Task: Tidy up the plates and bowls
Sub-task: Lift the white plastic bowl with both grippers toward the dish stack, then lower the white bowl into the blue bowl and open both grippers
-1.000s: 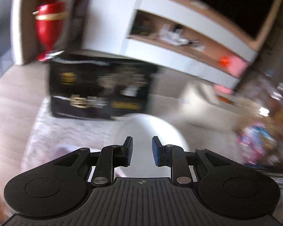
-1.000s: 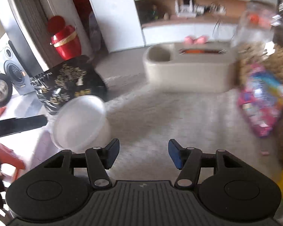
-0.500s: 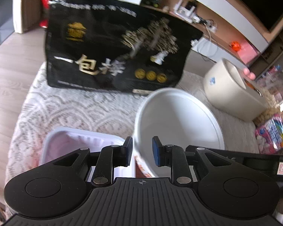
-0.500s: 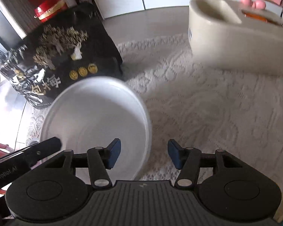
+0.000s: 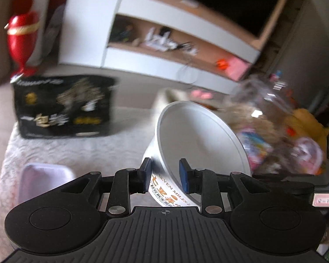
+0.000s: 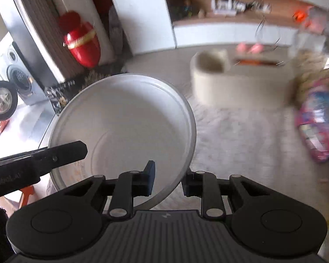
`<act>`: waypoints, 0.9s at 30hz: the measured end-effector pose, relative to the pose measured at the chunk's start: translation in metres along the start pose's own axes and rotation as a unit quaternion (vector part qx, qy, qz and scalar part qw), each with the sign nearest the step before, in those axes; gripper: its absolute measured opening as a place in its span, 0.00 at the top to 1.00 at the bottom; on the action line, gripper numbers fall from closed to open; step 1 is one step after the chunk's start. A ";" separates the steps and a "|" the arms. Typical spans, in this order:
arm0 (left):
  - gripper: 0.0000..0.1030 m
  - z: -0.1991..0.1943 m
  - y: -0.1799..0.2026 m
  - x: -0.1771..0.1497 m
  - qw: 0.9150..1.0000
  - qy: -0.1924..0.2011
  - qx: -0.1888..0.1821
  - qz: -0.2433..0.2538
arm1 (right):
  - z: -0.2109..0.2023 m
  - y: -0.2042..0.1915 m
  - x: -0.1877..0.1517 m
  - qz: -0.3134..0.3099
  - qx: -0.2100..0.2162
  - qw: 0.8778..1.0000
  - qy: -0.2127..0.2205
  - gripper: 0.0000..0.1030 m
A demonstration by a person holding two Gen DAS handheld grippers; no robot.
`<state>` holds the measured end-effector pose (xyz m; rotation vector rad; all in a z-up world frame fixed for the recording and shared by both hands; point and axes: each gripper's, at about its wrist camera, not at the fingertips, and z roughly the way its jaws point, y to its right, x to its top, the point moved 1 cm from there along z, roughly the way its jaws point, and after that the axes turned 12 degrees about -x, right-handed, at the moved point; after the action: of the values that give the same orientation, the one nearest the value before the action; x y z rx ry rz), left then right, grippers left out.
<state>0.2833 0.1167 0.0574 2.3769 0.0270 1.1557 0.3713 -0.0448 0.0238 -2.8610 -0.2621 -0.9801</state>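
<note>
A white paper bowl [image 5: 197, 140] with orange print on its side hangs tilted above the lace-covered table [image 5: 76, 151]. My right gripper [image 6: 167, 177] is shut on the bowl [image 6: 125, 127] at its near rim, one pad inside and one outside. Around the opposite wall sits my left gripper [image 5: 164, 173], its jaws opening; the wall stands between the pads with a slight gap on the inner side. One of the left gripper's fingers [image 6: 61, 153] reaches over the rim in the right wrist view.
A pale lilac tray [image 5: 43, 179] lies on the table at the near left. A black printed bag [image 5: 63, 105] stands behind it, a beige container [image 6: 230, 83] farther back. Snack bags [image 5: 274, 135] crowd the right. A red vase [image 5: 22, 35] and shelves stand beyond.
The bowl has come up off the table and tilted. My right gripper closed onto its rim. The left jaws widened a little, and both views swung up toward the shelves.
</note>
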 end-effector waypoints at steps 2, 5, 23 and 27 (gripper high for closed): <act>0.70 -0.001 0.028 -0.013 1.000 0.003 -0.025 0.008 | -0.022 0.025 -0.010 0.005 -0.013 1.000 0.007 0.76; 0.69 0.012 0.068 -0.036 0.998 -0.029 -0.049 0.026 | -0.050 0.066 -0.030 0.015 -0.039 0.999 0.014 0.74; 0.71 0.078 0.106 -0.102 0.990 -0.134 -0.010 0.051 | -0.019 0.140 -0.104 0.038 -0.056 0.997 -0.025 0.74; 0.71 0.083 0.096 -0.107 0.989 -0.140 0.004 0.040 | -0.014 0.132 -0.110 0.004 -0.079 0.997 -0.013 0.74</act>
<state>0.2588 -0.0265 -0.0222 2.5468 -0.1602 0.8463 0.3030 -0.1902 -0.0384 -3.0163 -0.1817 -1.0049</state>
